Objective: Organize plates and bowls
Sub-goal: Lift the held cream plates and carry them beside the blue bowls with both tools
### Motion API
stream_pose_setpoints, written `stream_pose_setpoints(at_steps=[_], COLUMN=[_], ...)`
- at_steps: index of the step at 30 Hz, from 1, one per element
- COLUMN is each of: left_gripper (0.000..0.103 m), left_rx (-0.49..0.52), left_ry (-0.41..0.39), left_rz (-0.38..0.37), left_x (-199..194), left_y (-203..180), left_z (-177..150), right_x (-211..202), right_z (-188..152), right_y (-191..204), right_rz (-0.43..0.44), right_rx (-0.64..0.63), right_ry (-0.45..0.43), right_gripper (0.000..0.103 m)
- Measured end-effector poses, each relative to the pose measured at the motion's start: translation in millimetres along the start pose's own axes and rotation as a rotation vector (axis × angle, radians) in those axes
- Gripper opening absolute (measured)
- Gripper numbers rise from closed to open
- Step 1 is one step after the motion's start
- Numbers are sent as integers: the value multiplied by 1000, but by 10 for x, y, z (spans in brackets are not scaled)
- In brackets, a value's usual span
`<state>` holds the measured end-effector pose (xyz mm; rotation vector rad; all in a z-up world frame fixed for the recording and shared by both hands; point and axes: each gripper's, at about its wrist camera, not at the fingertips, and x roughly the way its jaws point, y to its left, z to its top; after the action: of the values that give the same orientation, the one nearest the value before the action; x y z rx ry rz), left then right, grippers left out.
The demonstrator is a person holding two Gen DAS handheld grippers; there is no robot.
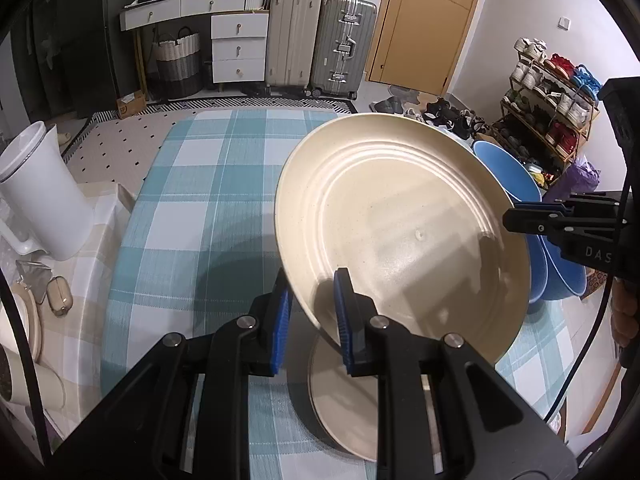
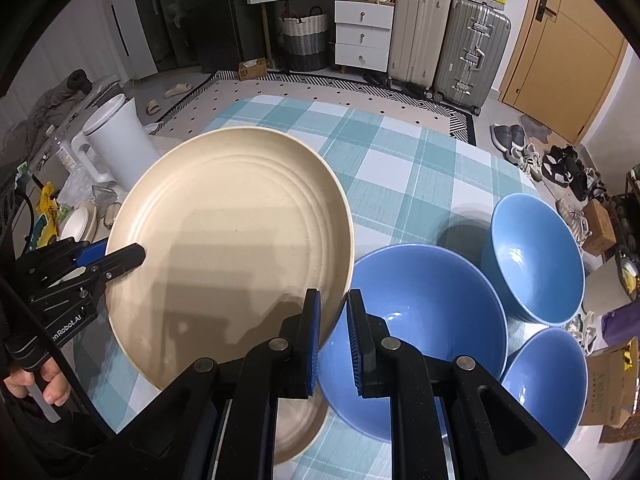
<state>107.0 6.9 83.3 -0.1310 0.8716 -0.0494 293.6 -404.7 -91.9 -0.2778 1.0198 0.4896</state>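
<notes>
Plates first: we have the large cream ridged plate [image 1: 400, 220] lifted and tilted above the teal-checked tablecloth [image 1: 192, 184], carried between both tools. Beneath it lies a second cream plate [image 1: 344, 392] flat on the cloth; the next move, we judge, calls for levelling the raised one and lowering it squarely onto that. Three glossy blue bowls [image 2: 424, 320] wait just beside, unstacked. Our left gripper [image 1: 313, 324] has jaws nearly together, pinching the plate's near rim. Our right gripper [image 2: 334, 340] likewise clamps the opposite rim, pads narrowly parted by its thickness.
</notes>
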Motion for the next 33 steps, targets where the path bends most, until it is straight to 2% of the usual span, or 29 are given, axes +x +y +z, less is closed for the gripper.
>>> stream_pose_setpoints(at_steps=[24,33], left_gripper=[17,17], left_rx=[12,18], left_ry=[-2,4], left_rz=[-18,-29], left_x=[-379,-365], left_y=[-71,-117], left_z=[-490,-648], right_x=[-215,-240], right_z=[-459,-675], right_y=[149,142], right_rz=[30,42], right_rx=[18,28], right_ry=[-35,-44], right_gripper=[14,14])
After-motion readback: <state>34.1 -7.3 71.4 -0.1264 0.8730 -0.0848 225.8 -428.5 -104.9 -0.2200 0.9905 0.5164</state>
